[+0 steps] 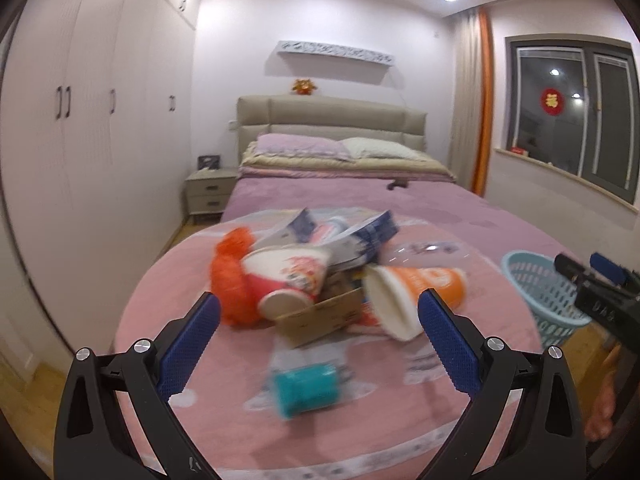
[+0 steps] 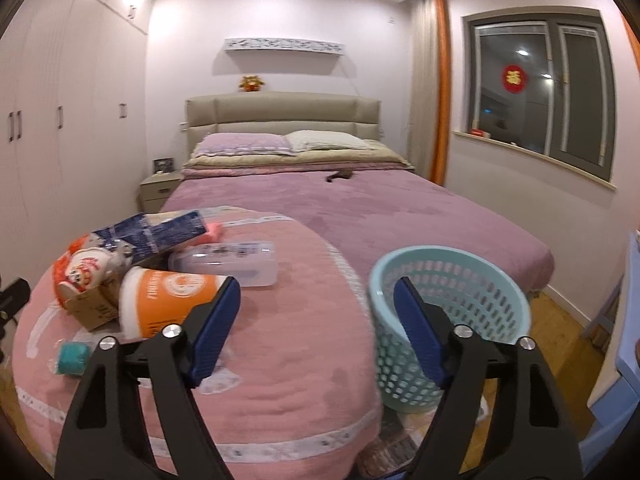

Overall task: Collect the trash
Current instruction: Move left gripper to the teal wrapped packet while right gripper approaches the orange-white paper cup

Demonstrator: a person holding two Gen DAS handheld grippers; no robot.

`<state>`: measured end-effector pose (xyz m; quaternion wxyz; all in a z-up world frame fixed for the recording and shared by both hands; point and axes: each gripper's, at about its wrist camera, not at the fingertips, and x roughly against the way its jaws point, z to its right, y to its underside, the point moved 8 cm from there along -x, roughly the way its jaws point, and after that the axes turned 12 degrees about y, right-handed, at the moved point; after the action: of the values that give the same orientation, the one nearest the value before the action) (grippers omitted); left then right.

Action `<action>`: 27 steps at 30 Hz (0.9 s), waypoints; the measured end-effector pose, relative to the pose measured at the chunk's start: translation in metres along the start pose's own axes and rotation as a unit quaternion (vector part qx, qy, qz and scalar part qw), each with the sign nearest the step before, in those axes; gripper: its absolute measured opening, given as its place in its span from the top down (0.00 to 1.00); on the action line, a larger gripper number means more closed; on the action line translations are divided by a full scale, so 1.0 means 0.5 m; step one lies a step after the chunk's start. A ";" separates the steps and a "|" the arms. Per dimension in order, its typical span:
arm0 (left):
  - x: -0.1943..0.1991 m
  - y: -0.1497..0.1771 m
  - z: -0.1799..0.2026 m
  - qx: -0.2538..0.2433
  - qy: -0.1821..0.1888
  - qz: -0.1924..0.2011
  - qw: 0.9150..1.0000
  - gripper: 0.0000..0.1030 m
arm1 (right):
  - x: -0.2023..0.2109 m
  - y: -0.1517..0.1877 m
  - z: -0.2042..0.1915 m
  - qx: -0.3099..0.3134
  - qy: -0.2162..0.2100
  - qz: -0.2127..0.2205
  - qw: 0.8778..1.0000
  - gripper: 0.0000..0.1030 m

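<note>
A pile of trash lies on a pink blanket (image 1: 344, 432) at the foot of the bed: an orange-and-white cup (image 1: 416, 292) on its side, a red-and-white noodle cup (image 1: 288, 280), a cardboard box (image 1: 320, 316), an orange mesh bag (image 1: 232, 276), blue-and-white cartons (image 1: 372, 236), a clear plastic bottle (image 2: 228, 262) and a small teal roll (image 1: 306, 390). My left gripper (image 1: 318, 340) is open above the pile, holding nothing. My right gripper (image 2: 316, 328) is open and empty, between the orange cup (image 2: 168, 300) and a light blue basket (image 2: 452, 312) beside the bed.
The bed (image 2: 400, 216) with a purple cover and pillows fills the middle. White wardrobes (image 1: 80, 140) line the left wall, with a nightstand (image 1: 210, 192) by the headboard. A window (image 2: 544, 92) is on the right. A blue piece of furniture (image 2: 628, 344) stands at far right.
</note>
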<state>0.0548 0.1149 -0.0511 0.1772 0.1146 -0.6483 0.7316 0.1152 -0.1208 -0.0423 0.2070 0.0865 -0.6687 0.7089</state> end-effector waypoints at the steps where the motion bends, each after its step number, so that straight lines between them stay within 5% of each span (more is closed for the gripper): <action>1: -0.001 0.008 -0.014 0.001 -0.002 -0.008 1.000 0.07 | 0.003 -0.002 -0.011 0.005 -0.008 0.001 1.000 0.35; 11: -0.060 0.112 -0.063 0.028 0.040 -0.120 0.992 0.07 | -0.003 0.019 -0.176 0.035 -0.116 -0.035 0.992 0.37; 22: -0.111 0.165 -0.049 -0.014 0.045 -0.181 0.982 0.16 | -0.039 0.077 -0.294 0.075 -0.154 -0.088 0.981 0.35; 27: -0.122 0.174 -0.044 -0.020 0.050 -0.196 0.979 0.29 | -0.064 0.097 -0.318 0.082 -0.148 -0.116 0.979 0.35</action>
<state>0.0760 0.1213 -0.1573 0.3516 0.1992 -0.6179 0.6745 0.1486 0.0288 -0.1136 0.1787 0.2835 -0.6169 0.7121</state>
